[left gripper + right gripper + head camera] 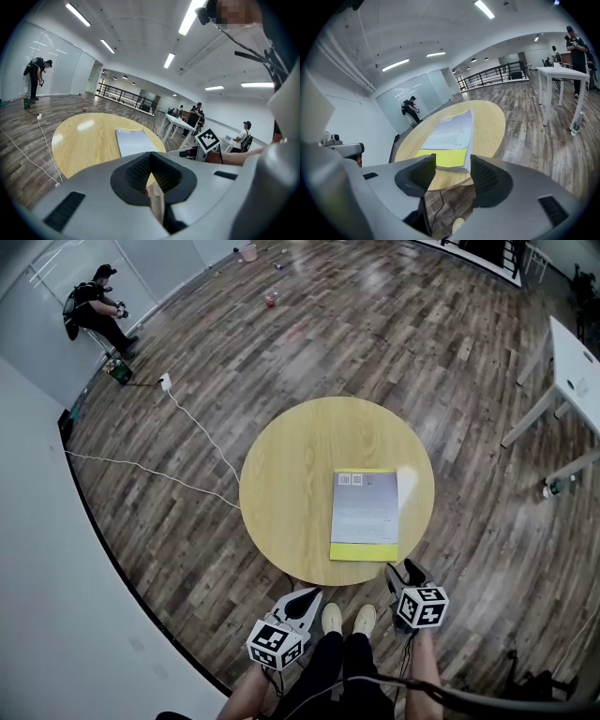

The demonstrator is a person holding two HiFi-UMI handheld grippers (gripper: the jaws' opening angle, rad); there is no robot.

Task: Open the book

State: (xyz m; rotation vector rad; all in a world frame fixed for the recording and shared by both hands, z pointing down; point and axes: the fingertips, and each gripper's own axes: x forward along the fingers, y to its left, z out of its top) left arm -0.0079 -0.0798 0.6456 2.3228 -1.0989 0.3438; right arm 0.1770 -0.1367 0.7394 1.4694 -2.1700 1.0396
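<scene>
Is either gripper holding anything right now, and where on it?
Nothing is held. The right gripper is open, short of the book; the left gripper is shut and empty.

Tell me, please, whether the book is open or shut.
Shut: the book lies flat on the round table, its cover facing up, no pages spread.

The book (365, 515) is closed and lies flat, cover up, on the right half of the round, light wooden desk (291, 484), with its long edges running straight away from the person and its near short edge close to the desk's near rim. Its cover is pale grey with lines of small print too fine to read, a broad yellow band across the near end, a thin yellow strip along the far end, and small white printed squares by the far left corner.
</scene>
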